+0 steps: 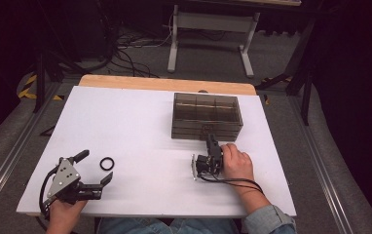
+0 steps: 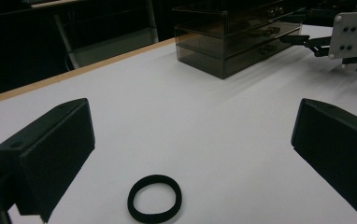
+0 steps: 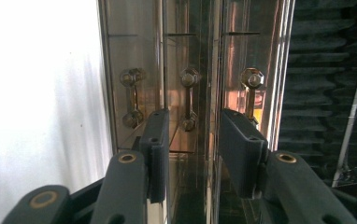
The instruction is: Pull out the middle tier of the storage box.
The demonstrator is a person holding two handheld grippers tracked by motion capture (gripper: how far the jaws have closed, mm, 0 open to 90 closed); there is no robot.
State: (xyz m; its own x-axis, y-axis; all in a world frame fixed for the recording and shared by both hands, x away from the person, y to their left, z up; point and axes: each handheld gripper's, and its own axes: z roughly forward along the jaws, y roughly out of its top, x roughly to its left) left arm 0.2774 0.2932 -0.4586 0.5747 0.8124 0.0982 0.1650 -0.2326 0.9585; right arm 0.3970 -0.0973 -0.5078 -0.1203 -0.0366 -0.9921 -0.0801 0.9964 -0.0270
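Note:
A smoky transparent drawer box (image 1: 207, 117) stands at the table's far right, with small metal handles on its drawer fronts. My right gripper (image 1: 211, 139) points at its front, rolled on its side. In the right gripper view the jaws (image 3: 193, 135) stand a little apart on either side of the middle handle (image 3: 189, 100), with gaps showing, so it is open. A black elastic ring (image 1: 107, 164) lies flat at the near left. My left gripper (image 1: 96, 167) rests there wide open, with the ring (image 2: 154, 198) on the table between its jaws, untouched.
The white table top (image 1: 135, 122) has a wooden strip (image 1: 164, 84) along its far edge. Beyond it stand a metal table frame (image 1: 208, 29) and loose cables on the floor. From the left gripper view, the drawer box (image 2: 232, 42) and the right gripper (image 2: 292, 40) lie far ahead.

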